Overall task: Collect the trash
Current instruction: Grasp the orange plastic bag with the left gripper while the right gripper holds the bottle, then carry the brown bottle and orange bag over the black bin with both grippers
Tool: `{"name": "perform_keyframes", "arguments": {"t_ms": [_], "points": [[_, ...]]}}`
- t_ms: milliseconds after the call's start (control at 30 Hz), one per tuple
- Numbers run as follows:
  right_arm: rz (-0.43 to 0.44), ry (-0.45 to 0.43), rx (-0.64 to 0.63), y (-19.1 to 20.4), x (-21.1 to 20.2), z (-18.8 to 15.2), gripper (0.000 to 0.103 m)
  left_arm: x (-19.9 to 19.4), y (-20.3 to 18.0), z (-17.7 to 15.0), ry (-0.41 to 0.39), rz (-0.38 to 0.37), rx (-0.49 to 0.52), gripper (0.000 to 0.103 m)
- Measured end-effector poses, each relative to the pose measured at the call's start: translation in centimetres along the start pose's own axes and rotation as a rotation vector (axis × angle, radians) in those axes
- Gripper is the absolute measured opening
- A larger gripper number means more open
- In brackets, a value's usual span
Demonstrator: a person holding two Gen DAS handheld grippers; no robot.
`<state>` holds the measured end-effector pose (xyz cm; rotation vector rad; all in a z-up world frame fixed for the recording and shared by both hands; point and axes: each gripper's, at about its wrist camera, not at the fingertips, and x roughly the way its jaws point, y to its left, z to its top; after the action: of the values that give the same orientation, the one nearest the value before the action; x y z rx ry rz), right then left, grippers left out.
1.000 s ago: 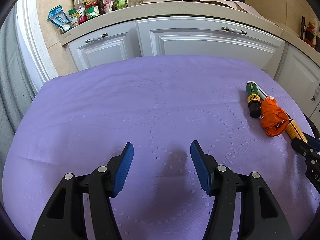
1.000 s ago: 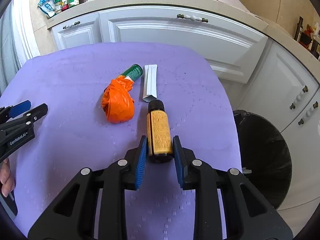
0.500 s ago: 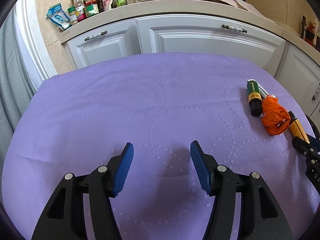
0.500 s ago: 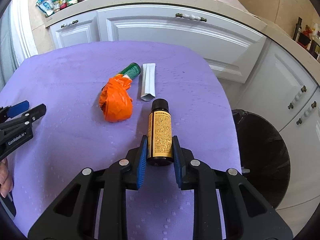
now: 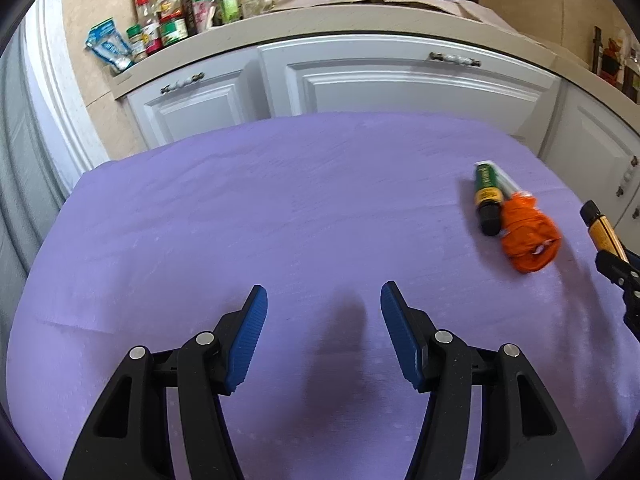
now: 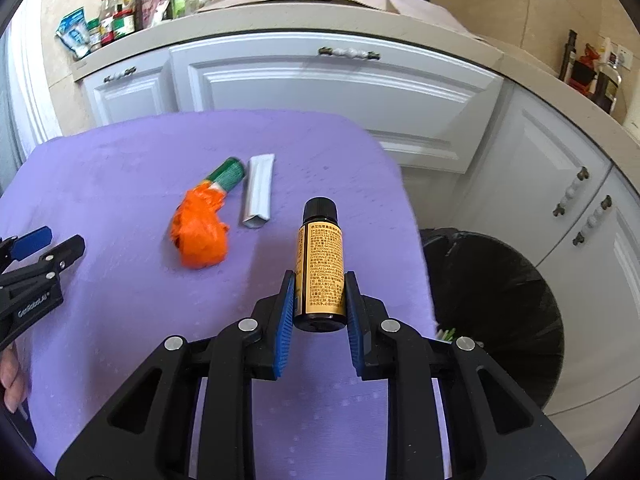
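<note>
My right gripper (image 6: 320,292) is shut on a small brown bottle with a gold label and black cap (image 6: 321,268), held lifted above the purple tablecloth (image 6: 120,168); the bottle also shows at the right edge of the left wrist view (image 5: 602,228). On the cloth lie a crumpled orange bag (image 6: 199,232), a green bottle (image 6: 228,171) and a white wrapper (image 6: 259,191). The left wrist view shows the orange bag (image 5: 528,236) and the green bottle (image 5: 487,196) far right. My left gripper (image 5: 322,312) is open and empty over bare cloth.
A black-lined trash bin (image 6: 500,316) stands on the floor right of the table. White kitchen cabinets (image 6: 328,84) run behind it, with jars and bottles on the counter (image 5: 172,20). The left gripper shows at the left edge of the right wrist view (image 6: 36,268).
My right gripper has lifted the gold-label bottle off the cloth and tipped it up. The left gripper has stayed open in about the same place.
</note>
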<state>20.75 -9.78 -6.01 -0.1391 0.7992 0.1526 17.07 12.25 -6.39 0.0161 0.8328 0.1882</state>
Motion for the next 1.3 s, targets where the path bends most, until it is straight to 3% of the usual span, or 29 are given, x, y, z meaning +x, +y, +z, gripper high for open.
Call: {"name": "perform_keyframes", "arguments": {"t_ms": [467, 700, 900, 967, 1300], "points": [[-0.058, -0.053, 0.117, -5.7, -1.0, -0.7, 0.023, -2.2, -8.8, 2.7, -0.068, -0.148, 0.1, 0.074], [-0.058, -0.055, 0.165, -7.9, -0.9, -1.5, 0.023, -0.2, -11.6, 3.5, -0.048, -0.119, 0.124, 0.075], [-0.049, -0.06, 0.181, -8.4, -0.9, -1.9, 0.023, 0.8, -12.2, 3.1, -0.012, -0.124, 0.134, 0.057], [-0.05, -0.061, 0.181, -8.4, -0.9, -1.9, 0.023, 0.8, -12.3, 2.9, -0.012, -0.122, 0.141, 0.042], [-0.065, -0.063, 0.183, -8.2, -1.1, -2.0, 0.023, 0.8, -12.4, 2.4, -0.026, -0.125, 0.155, 0.038]]}}
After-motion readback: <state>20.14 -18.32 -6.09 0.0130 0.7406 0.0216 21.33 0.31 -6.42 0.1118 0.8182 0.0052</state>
